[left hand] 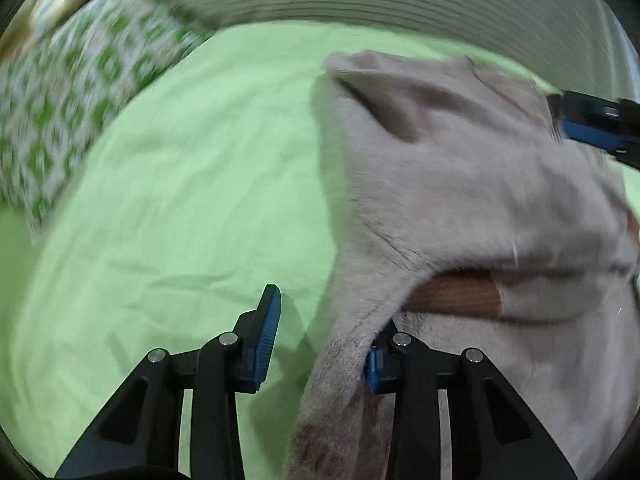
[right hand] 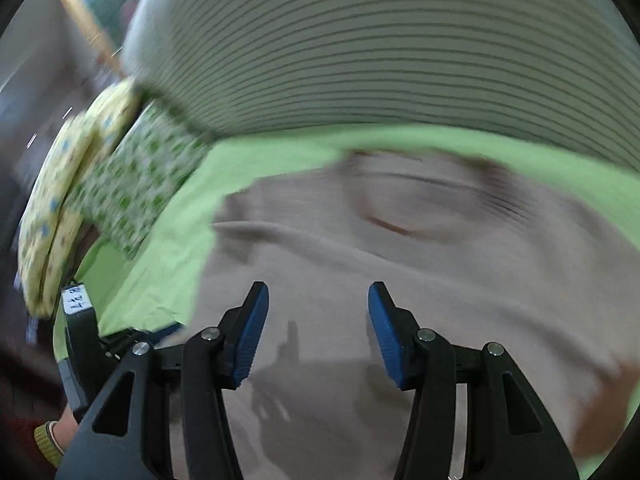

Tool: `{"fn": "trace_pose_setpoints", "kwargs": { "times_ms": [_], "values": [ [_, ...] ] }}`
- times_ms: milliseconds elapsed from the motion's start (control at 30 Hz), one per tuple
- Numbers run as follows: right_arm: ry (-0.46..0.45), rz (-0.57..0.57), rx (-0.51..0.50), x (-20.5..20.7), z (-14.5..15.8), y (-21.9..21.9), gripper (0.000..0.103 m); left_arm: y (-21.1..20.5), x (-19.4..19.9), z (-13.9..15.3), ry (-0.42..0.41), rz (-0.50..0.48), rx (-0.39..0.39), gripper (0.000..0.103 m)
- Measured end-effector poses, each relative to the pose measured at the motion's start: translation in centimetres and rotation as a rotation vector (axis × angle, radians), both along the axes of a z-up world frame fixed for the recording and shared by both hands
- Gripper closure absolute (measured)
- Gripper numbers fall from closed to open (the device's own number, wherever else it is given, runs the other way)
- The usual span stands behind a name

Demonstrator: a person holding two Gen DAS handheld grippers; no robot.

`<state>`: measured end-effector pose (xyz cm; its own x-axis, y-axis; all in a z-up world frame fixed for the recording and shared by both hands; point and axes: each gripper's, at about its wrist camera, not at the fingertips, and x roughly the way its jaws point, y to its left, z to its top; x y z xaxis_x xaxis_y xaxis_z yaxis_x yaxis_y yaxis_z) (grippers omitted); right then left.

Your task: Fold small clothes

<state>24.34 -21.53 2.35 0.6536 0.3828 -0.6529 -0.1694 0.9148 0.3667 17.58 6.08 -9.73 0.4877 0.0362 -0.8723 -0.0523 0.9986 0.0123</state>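
Note:
A beige garment (left hand: 460, 168) with a brown inner neckband (left hand: 452, 294) lies rumpled on the green sheet (left hand: 180, 200). In the left wrist view, my left gripper (left hand: 324, 320) stands at the garment's left edge. A fold of the cloth drapes over its right finger, and its left pad (left hand: 266, 340) hangs clear over the sheet, so the jaws are apart. My right gripper (right hand: 319, 292) hovers open above the spread beige garment (right hand: 400, 260), with nothing between its pads. It also shows at the garment's far right edge (left hand: 592, 128).
A green-and-white patterned pillow (left hand: 80, 100) and a yellow pillow (right hand: 52, 208) lie at the left end of the bed. A grey striped surface (right hand: 380, 60) rises behind the sheet. A hand with an olive cuff (right hand: 50, 438) shows at lower left, holding the left gripper's body (right hand: 80, 340).

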Motion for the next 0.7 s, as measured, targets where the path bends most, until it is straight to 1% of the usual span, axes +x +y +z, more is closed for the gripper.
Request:
{"fn": "trace_pose_setpoints", "kwargs": {
  "times_ms": [67,133,200,267,300,333,367,400,433,467,500,533,600,633,667,700],
  "values": [
    [-0.011,0.098,-0.036,2.9,0.4,3.7,0.050,0.5,0.0,-0.1,-0.007,0.031,-0.038,0.068],
    [-0.028,0.179,-0.087,5.3,0.7,7.4,0.050,0.6,-0.1,-0.2,-0.014,0.041,-0.052,0.072],
    [-0.041,0.238,-0.162,7.2,0.6,10.6,0.050,0.6,-0.2,-0.3,-0.024,0.045,-0.065,0.075],
    [-0.028,0.286,-0.237,8.8,0.0,12.9,0.050,0.6,-0.2,-0.4,-0.030,0.045,-0.082,0.080],
    [-0.016,0.303,-0.277,9.6,-0.5,13.9,0.052,0.6,-0.2,-0.5,-0.035,0.039,-0.092,0.086],
    [-0.008,0.306,-0.333,10.3,-1.1,14.6,0.079,0.7,-0.3,-0.5,-0.043,0.036,-0.106,0.088],
    [0.007,0.305,-0.396,11.0,-1.7,15.1,0.093,0.8,-0.4,-0.5,-0.047,0.037,-0.115,0.089],
    [0.017,0.287,-0.406,11.6,-1.9,15.0,0.093,1.1,-0.5,-0.5,-0.051,0.041,-0.136,0.091],
    [0.017,0.262,-0.365,11.9,-1.7,14.1,0.095,1.5,-0.7,-0.5,-0.056,0.046,-0.164,0.092],
    [0.023,0.223,-0.289,12.2,-1.4,12.8,0.097,1.8,-0.8,-0.6,-0.057,0.053,-0.187,0.092],
    [0.034,0.179,-0.179,12.6,-1.1,11.0,0.099,2.2,-0.8,-0.7,-0.059,0.059,-0.216,0.092],
    [0.044,0.117,-0.034,13.1,-1.0,8.7,0.099,2.6,-0.9,-0.7,-0.062,0.065,-0.244,0.092],
    [0.057,0.076,0.203,13.4,-1.5,5.8,0.099,3.2,-0.7,-0.8,-0.063,0.072,-0.279,0.092],
    [0.069,0.033,0.264,13.3,-2.0,4.6,0.099,3.5,-0.8,-0.8,-0.067,0.076,-0.298,0.092],
    [0.071,0.006,0.220,13.2,-2.2,4.4,0.099,3.9,-0.9,-1.0,-0.066,0.085,-0.322,0.092],
    [0.073,-0.003,0.197,13.1,-2.4,4.4,0.099,4.1,-0.9,-1.1,-0.064,0.094,-0.339,0.092]
  ]
}}
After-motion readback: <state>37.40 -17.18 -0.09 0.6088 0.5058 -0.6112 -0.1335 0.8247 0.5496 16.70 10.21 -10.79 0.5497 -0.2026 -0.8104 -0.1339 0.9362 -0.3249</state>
